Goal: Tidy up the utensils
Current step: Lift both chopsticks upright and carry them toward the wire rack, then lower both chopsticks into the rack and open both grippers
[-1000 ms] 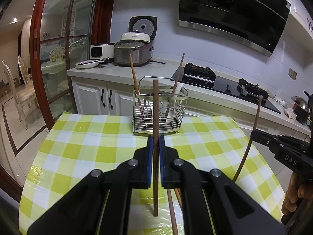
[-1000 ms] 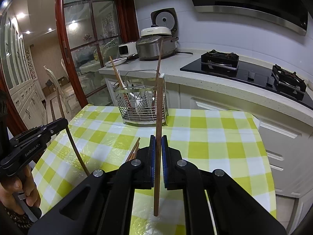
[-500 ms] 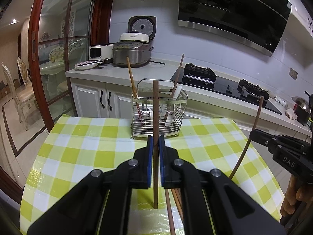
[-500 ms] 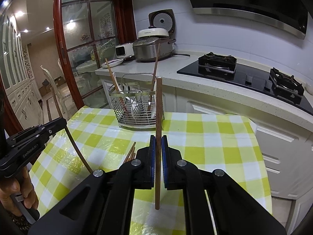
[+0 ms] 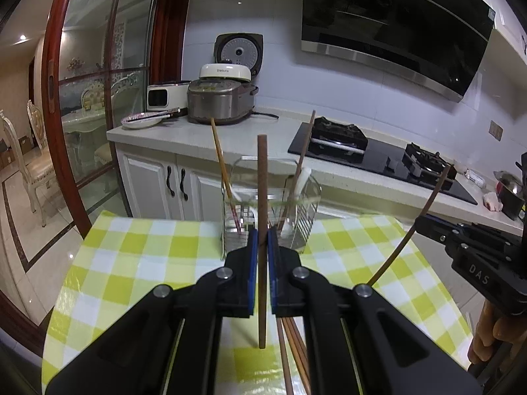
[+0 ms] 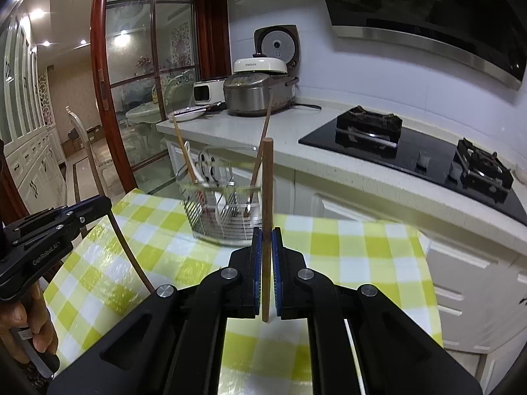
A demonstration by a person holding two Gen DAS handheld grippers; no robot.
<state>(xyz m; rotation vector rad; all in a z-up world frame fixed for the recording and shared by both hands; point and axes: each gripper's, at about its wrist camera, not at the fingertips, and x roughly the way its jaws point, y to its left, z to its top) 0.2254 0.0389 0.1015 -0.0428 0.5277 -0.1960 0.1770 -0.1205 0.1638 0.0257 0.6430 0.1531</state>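
Note:
My left gripper [image 5: 262, 238] is shut on a brown chopstick [image 5: 262, 197], held upright above the table. My right gripper [image 6: 266, 240] is shut on another brown chopstick [image 6: 267, 184], also upright. A wire utensil basket [image 5: 298, 214] stands at the table's far edge just beyond both grippers; it also shows in the right wrist view [image 6: 215, 212]. It holds two chopsticks and some cutlery. Several loose chopsticks [image 5: 291, 352] lie on the table under my left gripper. The right gripper shows at the right of the left view [image 5: 425, 222], the left gripper at the left of the right view [image 6: 98, 205].
The table carries a yellow-and-white checked cloth [image 5: 148, 256]. Behind it runs a white counter [image 5: 184, 138] with a rice cooker [image 5: 222, 98] and a gas hob [image 5: 372, 154]. A red-framed glass door [image 5: 62, 105] stands to the left.
Both grippers have risen and moved closer to the basket with their chopsticks still gripped. The basket now sits lower and larger in both views.

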